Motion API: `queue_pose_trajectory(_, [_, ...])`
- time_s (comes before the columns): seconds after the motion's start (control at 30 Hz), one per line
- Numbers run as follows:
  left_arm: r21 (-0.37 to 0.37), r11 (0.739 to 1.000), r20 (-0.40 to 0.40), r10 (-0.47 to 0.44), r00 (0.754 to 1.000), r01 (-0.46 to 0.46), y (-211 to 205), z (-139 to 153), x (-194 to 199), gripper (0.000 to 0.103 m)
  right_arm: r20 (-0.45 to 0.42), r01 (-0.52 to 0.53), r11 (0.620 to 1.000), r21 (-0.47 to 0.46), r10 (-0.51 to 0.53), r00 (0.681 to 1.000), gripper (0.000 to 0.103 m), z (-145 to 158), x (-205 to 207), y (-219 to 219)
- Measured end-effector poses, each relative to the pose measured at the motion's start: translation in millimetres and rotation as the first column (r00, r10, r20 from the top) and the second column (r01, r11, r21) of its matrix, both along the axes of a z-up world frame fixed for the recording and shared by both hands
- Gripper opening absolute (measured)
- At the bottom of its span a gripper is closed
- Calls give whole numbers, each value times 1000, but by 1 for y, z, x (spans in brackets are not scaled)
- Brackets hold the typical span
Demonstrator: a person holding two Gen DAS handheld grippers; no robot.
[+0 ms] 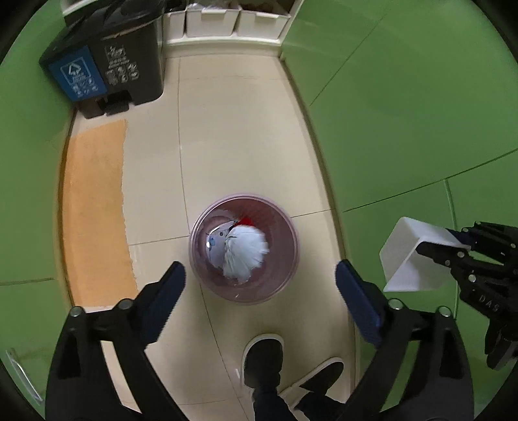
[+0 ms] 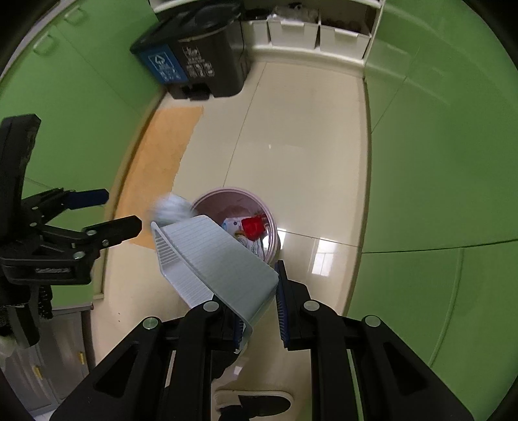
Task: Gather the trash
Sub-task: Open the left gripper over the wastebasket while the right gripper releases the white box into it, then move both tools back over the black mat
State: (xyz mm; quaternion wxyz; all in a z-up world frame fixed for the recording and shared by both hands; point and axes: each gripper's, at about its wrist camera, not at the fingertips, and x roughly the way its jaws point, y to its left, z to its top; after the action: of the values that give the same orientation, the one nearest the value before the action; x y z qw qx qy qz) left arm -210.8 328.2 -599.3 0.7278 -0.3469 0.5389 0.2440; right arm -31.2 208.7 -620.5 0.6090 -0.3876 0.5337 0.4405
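A pink round waste bin (image 1: 243, 248) stands on the tiled floor below me. A white crumpled wad (image 1: 246, 252) is blurred over its opening, above other trash with a red piece. My left gripper (image 1: 260, 285) is open and empty, high above the bin. My right gripper (image 2: 259, 319) is shut on the rim of a white ribbed plastic tray (image 2: 213, 259), tilted toward the bin (image 2: 238, 217). The blurred white wad (image 2: 171, 209) shows just past the tray's far edge. The tray also shows in the left wrist view (image 1: 411, 256), held by the right gripper (image 1: 453, 246).
A black and blue pedal bin (image 1: 106, 71) stands at the far left by green cabinets (image 1: 404, 113). An orange mat (image 1: 95, 213) lies on the left floor. White storage boxes (image 1: 226, 19) line the far wall. The person's shoes (image 1: 264, 359) are near the bin.
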Motion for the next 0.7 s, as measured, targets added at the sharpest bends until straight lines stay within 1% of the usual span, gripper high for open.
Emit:
queue_pose_trajectory(0.03, [2,1000,-2,10,1000,-10,1,-3,-2,100,-3,-6,1000,-4,6,1000,16,-5,-1,3])
queue_pose_trajectory(0.13, [17,999,-12,41,999,-41,9,-4,-10,100,-20,-29,1000,-11,28,999,16,-21,-8,14])
queue_pose_trajectory(0.33, [32,994,-4,108,994,-108,34,4,-41,100,-53,-74,997,-29,73,996,17,-54,-28,46])
queue_pose_trajectory(0.4, [39,992,-7,124,992,-124,40,6,-51,100,-55,-84,996,-38,82,995,18,-61,-32,53])
queue_pose_trajectory(0.47, [45,989,-6,142,990,-142,47,8,-60,100,-55,-92,995,-38,89,994,22,-69,-37,61])
queue_pose_trajectory(0.5, [48,988,-5,149,989,-149,49,9,-63,100,-48,-94,995,-39,92,995,25,-73,-39,66])
queue_pose_trajectory(0.53, [50,987,-3,155,988,-155,52,9,-67,100,-43,-94,995,-37,92,995,41,-75,-40,68])
queue_pose_trajectory(0.57, [53,986,-2,160,987,-160,54,9,-69,100,-38,-89,996,-32,88,995,63,-75,-40,68])
queue_pose_trajectory(0.6, [54,985,-3,165,986,-164,57,9,-72,100,-38,-81,996,-20,81,996,70,-75,-40,69])
queue_pose_trajectory(0.67, [54,984,-3,171,985,-171,60,10,-75,100,-31,-75,997,-19,74,997,92,-74,-40,70])
queue_pose_trajectory(0.7, [56,984,-4,170,985,-170,60,12,-75,100,-30,-68,998,-18,67,997,93,-73,-39,70])
